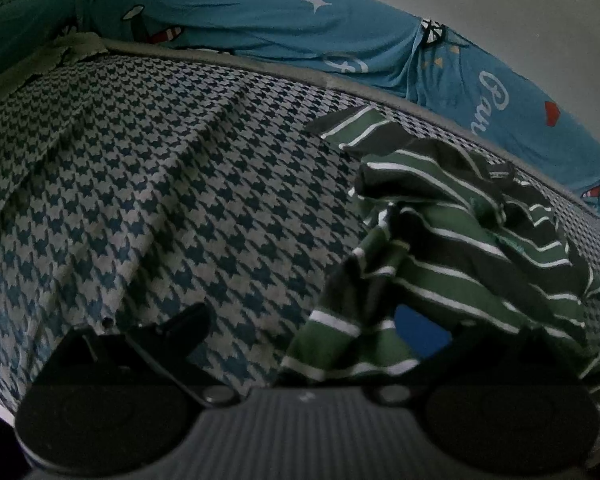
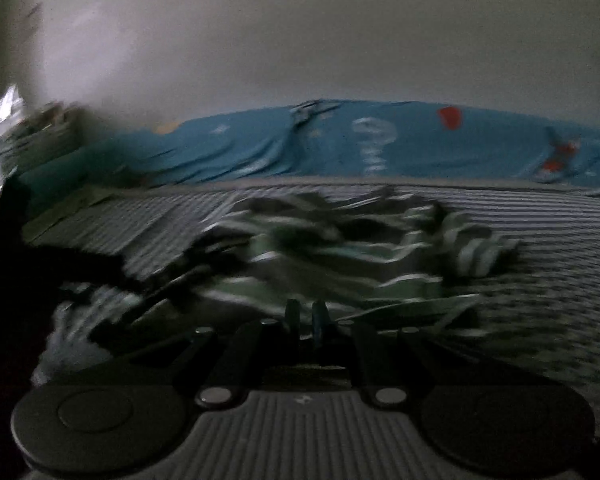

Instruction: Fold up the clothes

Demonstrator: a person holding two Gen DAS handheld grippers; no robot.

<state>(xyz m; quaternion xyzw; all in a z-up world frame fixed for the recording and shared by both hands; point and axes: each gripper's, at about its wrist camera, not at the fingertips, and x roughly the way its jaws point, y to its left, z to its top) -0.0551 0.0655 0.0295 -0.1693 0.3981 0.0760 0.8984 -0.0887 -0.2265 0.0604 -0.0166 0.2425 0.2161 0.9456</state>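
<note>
Striped green garment (image 1: 439, 248) drapes over left gripper's (image 1: 300, 336) near-right finger, rest heaped on houndstooth bed cover (image 1: 160, 184), right of centre. Progress: nil; cloth crumpled, no fold visible, all steps outstanding. L jaws wide apart; whether the pad has hold of the cloth cannot be told. Right gripper (image 2: 305, 320) pinched together, apparently empty, just near of the heap. Frame blurred.

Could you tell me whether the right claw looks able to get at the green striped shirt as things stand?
Probably yes: the right claw is shut, and the crumpled green striped shirt lies just ahead on the houndstooth bedcover with nothing between; the picture is blurred.
</note>
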